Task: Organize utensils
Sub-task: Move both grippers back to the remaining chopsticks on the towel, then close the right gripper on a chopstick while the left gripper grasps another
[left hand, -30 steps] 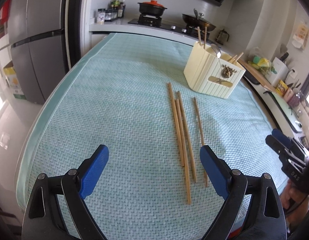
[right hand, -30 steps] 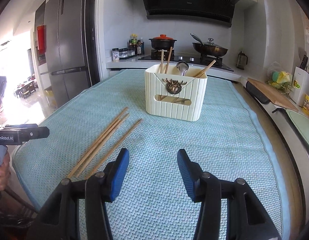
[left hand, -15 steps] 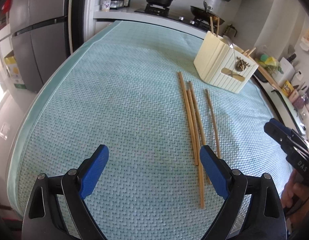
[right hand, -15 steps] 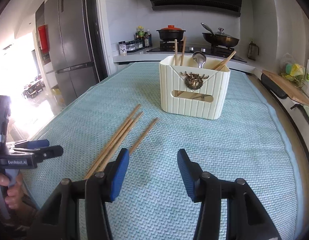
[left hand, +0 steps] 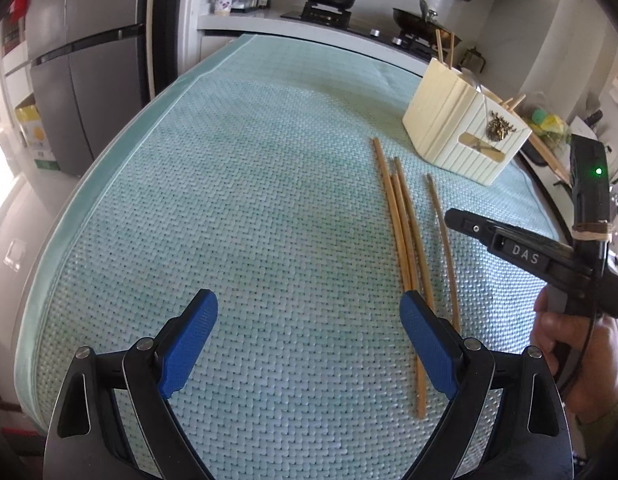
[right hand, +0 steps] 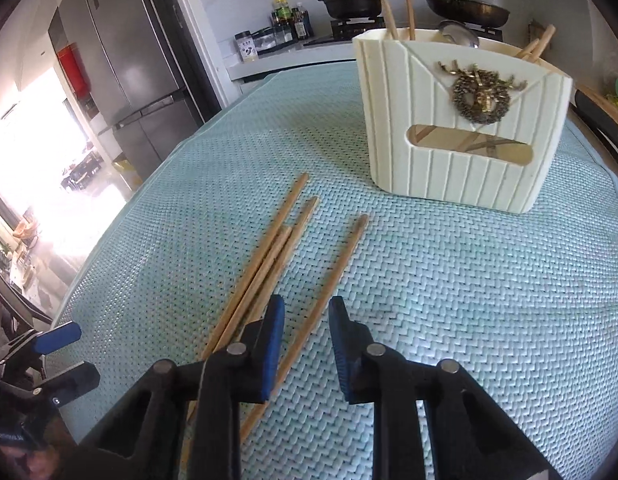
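The right gripper, jaws parted, is poised over a lone wooden chopstick directly between them; it should be gripped squarely (cream ribbed utensil holder ahead). The left gripper is held open.

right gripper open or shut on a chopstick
Open: right gripper fingers straddle the lone chopstick with gaps either side.
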A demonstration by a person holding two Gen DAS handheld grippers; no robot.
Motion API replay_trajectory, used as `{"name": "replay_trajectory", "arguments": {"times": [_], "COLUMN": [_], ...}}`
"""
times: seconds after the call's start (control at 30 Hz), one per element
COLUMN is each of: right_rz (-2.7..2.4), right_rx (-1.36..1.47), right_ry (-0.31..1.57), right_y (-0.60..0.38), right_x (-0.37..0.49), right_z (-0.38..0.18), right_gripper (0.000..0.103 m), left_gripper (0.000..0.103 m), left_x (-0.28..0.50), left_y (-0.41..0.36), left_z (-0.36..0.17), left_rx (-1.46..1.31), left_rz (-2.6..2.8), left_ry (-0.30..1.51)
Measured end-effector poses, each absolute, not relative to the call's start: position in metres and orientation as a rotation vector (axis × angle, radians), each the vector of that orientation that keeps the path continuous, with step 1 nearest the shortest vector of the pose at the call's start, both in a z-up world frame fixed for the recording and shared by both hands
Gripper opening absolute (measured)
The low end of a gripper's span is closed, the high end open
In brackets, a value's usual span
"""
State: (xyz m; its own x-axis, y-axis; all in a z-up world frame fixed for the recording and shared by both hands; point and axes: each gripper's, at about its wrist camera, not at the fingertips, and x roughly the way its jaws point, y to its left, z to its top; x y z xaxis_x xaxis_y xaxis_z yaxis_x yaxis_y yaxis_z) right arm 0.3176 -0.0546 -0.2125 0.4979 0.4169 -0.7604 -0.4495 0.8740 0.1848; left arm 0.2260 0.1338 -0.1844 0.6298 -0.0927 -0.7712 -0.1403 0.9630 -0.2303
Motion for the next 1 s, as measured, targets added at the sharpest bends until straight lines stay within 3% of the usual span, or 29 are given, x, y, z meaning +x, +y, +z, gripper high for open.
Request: {"name": "replay_trajectory", "arguments": {"times": [0.1,0.17,0.33,0.73,1.0], "right_rz": [0.492,0.471,0.443,0.285,0.272], "right_rx": [-0.135,-0.185,-0.238,-0.266,-0.184], "right_ry": [0.903,0.896,0.866,0.882,0.931], "right_y": [-0.043,-0.042,-0.058,-0.143,-0.188], "right_x": [0.318,0.315,0.303,0.278,0.274], "right_z": [-0.220,-0.224,-0.222,-0.222,-0.220], "right_gripper": [0.022,0.013,0.007,0.007,0.009], "left_gripper": [0.093,0.093,0.093,0.092,0.081], "left_x": [0.232,0.239,0.266,0.391,0.423], "left_y": [0.130,0.125,0.113,0.091,0.082], "left_z": [-0.184,-0.183,-0.182,-0.188,-0.207], "left_rx": [-0.273,-0.257,-0.201,-0.138,-0.086], "left_rz": [0.019,0.007,-0.041,-0.101,-0.072], "left_ry": [0.893,0.895,0.898,0.926,0.975]}}
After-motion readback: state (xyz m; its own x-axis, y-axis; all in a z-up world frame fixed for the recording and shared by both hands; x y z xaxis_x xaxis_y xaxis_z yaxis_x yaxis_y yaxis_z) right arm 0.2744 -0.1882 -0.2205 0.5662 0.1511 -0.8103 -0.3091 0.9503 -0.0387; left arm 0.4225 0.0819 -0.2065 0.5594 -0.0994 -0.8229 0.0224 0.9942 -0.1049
